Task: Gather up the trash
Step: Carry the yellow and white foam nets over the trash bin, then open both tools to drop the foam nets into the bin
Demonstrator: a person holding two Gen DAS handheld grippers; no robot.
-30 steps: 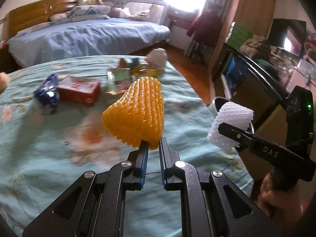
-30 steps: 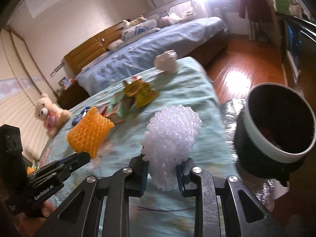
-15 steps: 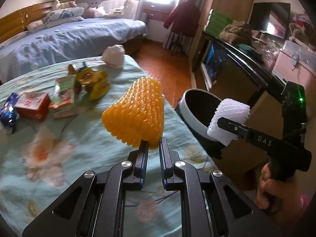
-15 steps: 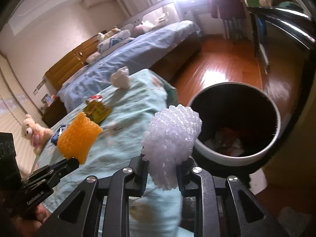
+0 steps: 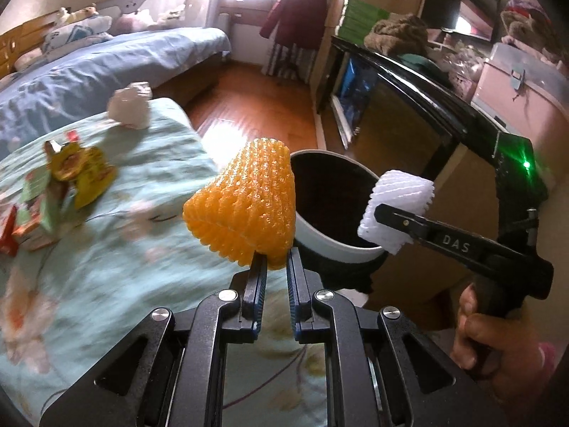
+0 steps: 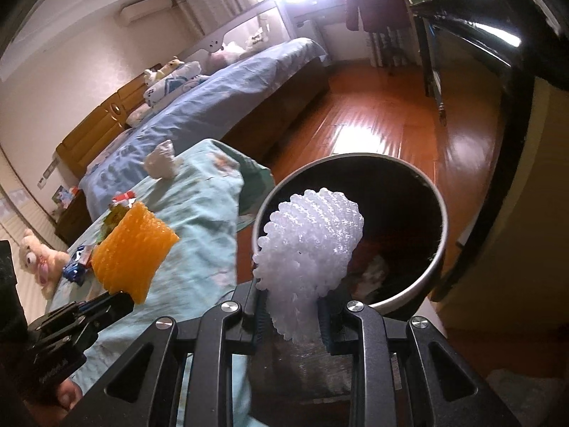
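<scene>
My left gripper [image 5: 273,265] is shut on an orange foam fruit net [image 5: 245,201], held up over the table's right edge beside the bin. My right gripper [image 6: 291,307] is shut on a white foam fruit net [image 6: 309,245], which hangs just over the near rim of the round black bin with a white rim [image 6: 435,267]. Some trash lies at the bin's bottom. In the left wrist view the right gripper [image 5: 378,215] with the white net [image 5: 398,210] sits above the bin [image 5: 330,245]. In the right wrist view the left gripper [image 6: 122,299] carries the orange net [image 6: 131,249] at the left.
On the teal floral tablecloth [image 5: 106,249] lie a crumpled white paper [image 5: 129,106], yellow and green wrappers [image 5: 76,170] and small cartons [image 5: 32,213]. A blue bed [image 5: 106,60] stands behind, a dark cabinet [image 5: 409,106] to the right, wooden floor [image 6: 373,124] between.
Both grippers have swung right, from over the table to its edge, each still holding its net. The bin has come into full view, and the white net now hangs over its opening.
</scene>
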